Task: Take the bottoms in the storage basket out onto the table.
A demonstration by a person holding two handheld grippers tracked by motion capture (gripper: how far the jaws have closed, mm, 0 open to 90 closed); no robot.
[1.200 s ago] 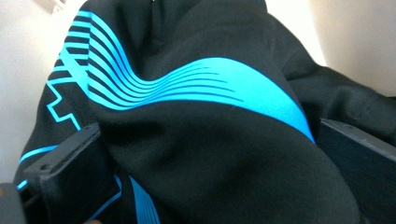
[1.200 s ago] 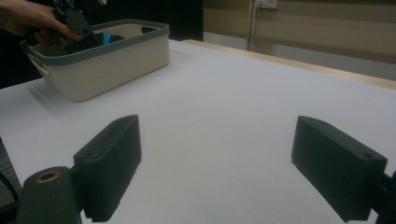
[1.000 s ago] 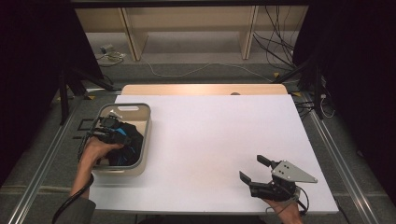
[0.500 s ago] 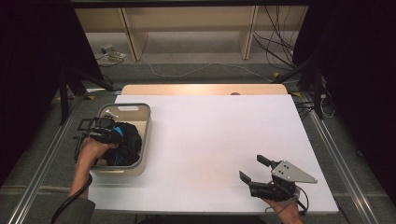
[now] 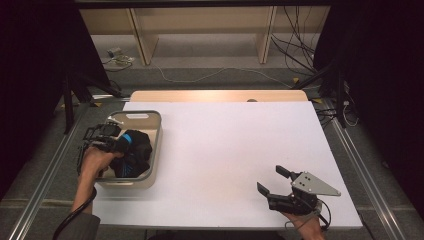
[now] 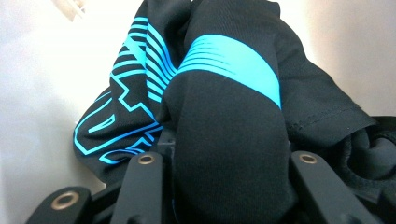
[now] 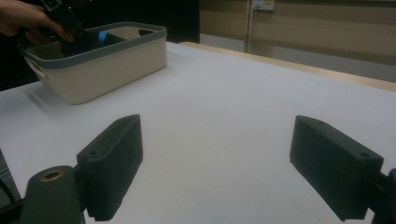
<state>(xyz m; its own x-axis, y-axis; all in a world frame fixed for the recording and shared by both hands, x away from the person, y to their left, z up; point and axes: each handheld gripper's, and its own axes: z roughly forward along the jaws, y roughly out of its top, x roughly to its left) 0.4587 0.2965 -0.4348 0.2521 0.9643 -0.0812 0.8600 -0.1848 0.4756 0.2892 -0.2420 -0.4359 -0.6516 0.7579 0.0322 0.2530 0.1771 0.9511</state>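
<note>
A black garment with cyan print (image 5: 137, 155) lies bunched in a beige bin with a grey rim (image 5: 156, 145) at the table's left. My left gripper (image 5: 122, 145) reaches into the bin from its left side. Its jaws have just been closing, and in the left gripper view they (image 6: 226, 168) pinch a fold of the garment (image 6: 229, 93) between them. My right gripper (image 5: 271, 179) rests low at the table's near right, open, with nothing between its jaws (image 7: 219, 158). Its view shows the bin (image 7: 107, 65) far off to the left.
The white tabletop (image 5: 235, 145) stretches between the bin and the right gripper. A wooden board (image 5: 215, 96) runs along its far edge. Shelving and loose cables (image 5: 210, 75) sit on the floor beyond, and metal rails flank the table.
The left hand has shifted slightly inside the bin, toward the garment's near side. The right gripper has stayed put.
</note>
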